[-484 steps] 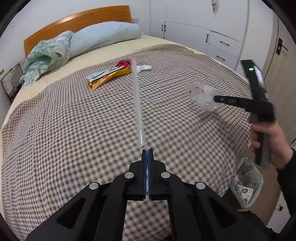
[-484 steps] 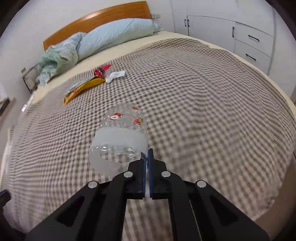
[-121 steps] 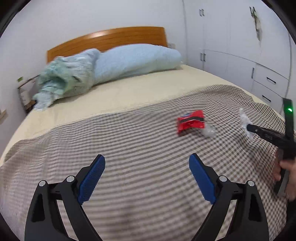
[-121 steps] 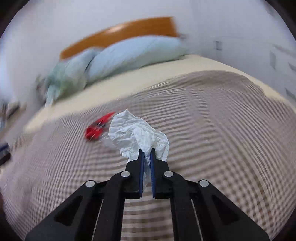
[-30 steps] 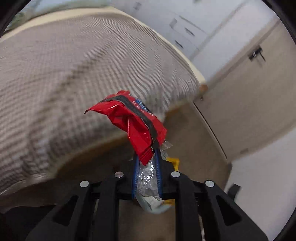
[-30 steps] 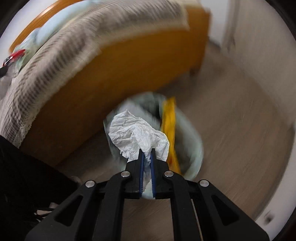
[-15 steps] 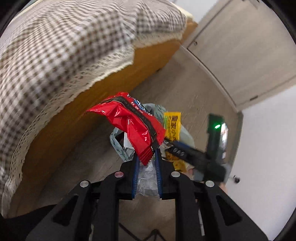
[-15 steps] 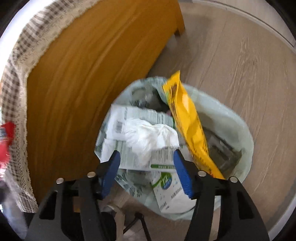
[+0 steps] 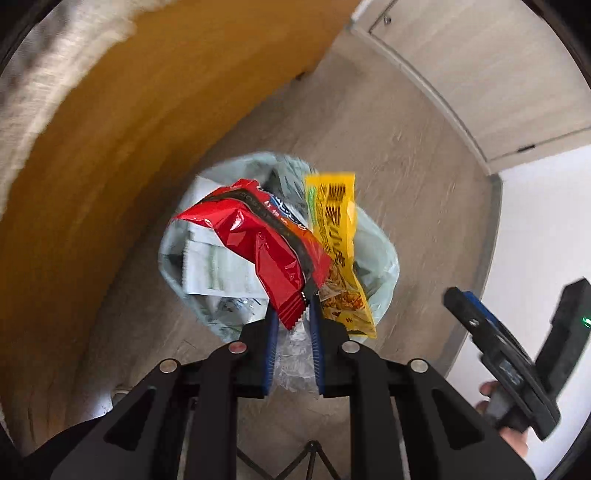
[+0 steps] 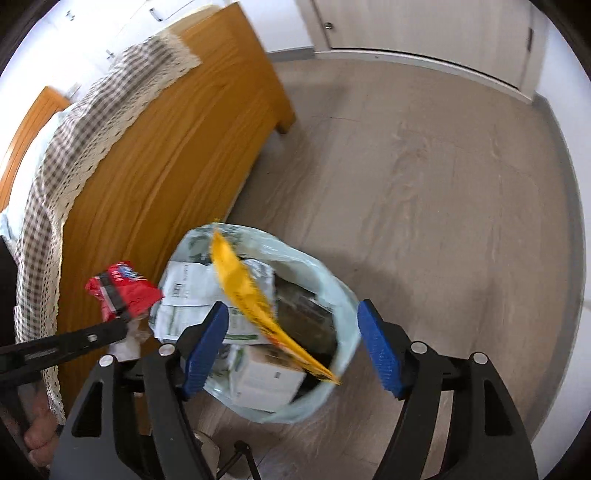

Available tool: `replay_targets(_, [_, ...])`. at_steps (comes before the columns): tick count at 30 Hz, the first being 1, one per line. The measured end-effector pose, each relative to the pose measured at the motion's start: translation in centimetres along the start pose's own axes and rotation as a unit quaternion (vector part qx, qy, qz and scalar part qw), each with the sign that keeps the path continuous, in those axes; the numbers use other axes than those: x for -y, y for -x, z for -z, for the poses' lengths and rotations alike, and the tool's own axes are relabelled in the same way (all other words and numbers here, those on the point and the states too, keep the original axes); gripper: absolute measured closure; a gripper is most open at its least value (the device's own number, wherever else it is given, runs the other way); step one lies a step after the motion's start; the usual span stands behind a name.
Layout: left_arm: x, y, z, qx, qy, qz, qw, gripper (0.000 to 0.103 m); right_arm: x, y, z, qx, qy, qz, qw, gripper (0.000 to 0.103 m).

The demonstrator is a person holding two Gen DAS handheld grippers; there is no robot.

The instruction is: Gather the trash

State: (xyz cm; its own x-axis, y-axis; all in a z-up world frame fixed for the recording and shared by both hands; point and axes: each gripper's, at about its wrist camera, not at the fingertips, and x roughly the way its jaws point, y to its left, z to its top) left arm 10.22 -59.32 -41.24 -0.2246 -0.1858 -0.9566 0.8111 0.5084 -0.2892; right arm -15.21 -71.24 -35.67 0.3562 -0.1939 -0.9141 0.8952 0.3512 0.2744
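A pale green trash bag (image 9: 380,258) (image 10: 332,288) stands open on the floor, full of cartons and paper, with a yellow snack packet (image 9: 334,236) (image 10: 240,280) sticking out. My left gripper (image 9: 291,306) hangs just above it, shut on a red wrapper (image 9: 258,236) and a scrap of clear plastic (image 9: 293,358). In the right wrist view the red wrapper (image 10: 122,291) and left gripper (image 10: 118,325) sit beside the bag's left rim. My right gripper (image 10: 291,314) is over the bag, jaws opening, nothing between them.
The bed's orange wooden footboard (image 10: 147,166) stands right beside the bag on its left, with the checked cover (image 10: 74,147) hanging over its top. Pale wood floor (image 10: 424,184) stretches to the right as far as a closed door (image 10: 406,26).
My right gripper opened and let the crumpled white paper fall into the bag. My left gripper carried the red wrapper off the bed and down over the bag.
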Motion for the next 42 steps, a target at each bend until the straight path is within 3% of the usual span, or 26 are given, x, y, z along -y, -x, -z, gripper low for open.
replay_targets(5, [2.3,-4.6,-0.5,-0.036,-0.029,0.015,0.9988,0.086,0.6,-0.4,0.4,-0.01,0.013,0.004,1.0,0.033])
replay_targets(7, [2.7,-5.5,-0.9,-0.044,-0.032,0.036,0.9979,0.062,0.3,-1.0,0.5,-0.022,0.019,0.004,1.0,0.033])
replay_targets(8, [2.7,-5.9,-0.9,-0.047,-0.034,0.034,0.9977,0.033,0.0,-1.2,0.6,-0.024,0.024,0.005,0.999,0.033])
replay_targets(9, [2.6,-6.2,-0.9,-0.04,-0.039,0.016,0.9983,0.026,-0.6,-1.4,0.7,-0.028,0.036,0.011,0.999,0.033])
replay_targets(13, [1.8,-6.4,-0.2,-0.039,-0.053,-0.056,0.9962,0.026,-2.6,-2.6,1.7,-0.057,0.089,0.049,0.993,0.033])
replay_targets(17, [0.8,-5.2,-0.3,-0.021,-0.038,-0.106,0.9934,0.026,-3.2,-3.4,2.7,-0.081,0.097,0.052,0.991,0.033])
replay_targets(23, [-0.2,-2.1,0.3,0.007,-0.002,-0.112,0.9937,0.023,-4.9,-2.9,2.9,-0.093,0.126,0.083,0.984,0.033])
replay_targets(27, [-0.9,1.3,1.8,0.029,0.022,-0.082,0.996,0.023,-6.7,-2.2,2.2,-0.087,0.147,0.114,0.979,0.033])
replay_targets(31, [-1.4,6.4,4.1,0.084,0.041,-0.055,0.9942,0.023,-9.5,0.5,1.1,-0.059,0.171,0.12,0.976,0.033])
replay_targets(35, [-3.0,15.4,7.4,0.185,0.052,-0.03,0.981,0.022,-13.9,3.7,0.5,-0.015,0.223,0.132,0.966,0.033])
replay_targets(37, [-4.3,19.9,9.5,0.231,0.048,-0.051,0.9704,0.019,-16.7,5.6,0.3,0.008,0.243,0.123,0.962,0.033])
replay_targets(39, [-5.6,23.9,11.6,0.273,0.047,-0.075,0.9579,0.017,-20.2,7.9,0.4,0.037,0.264,0.104,0.958,0.033])
replay_targets(42, [-8.3,30.2,15.7,0.343,0.061,-0.112,0.9307,0.012,-25.5,10.3,1.8,0.063,0.303,0.07,0.948,0.033])
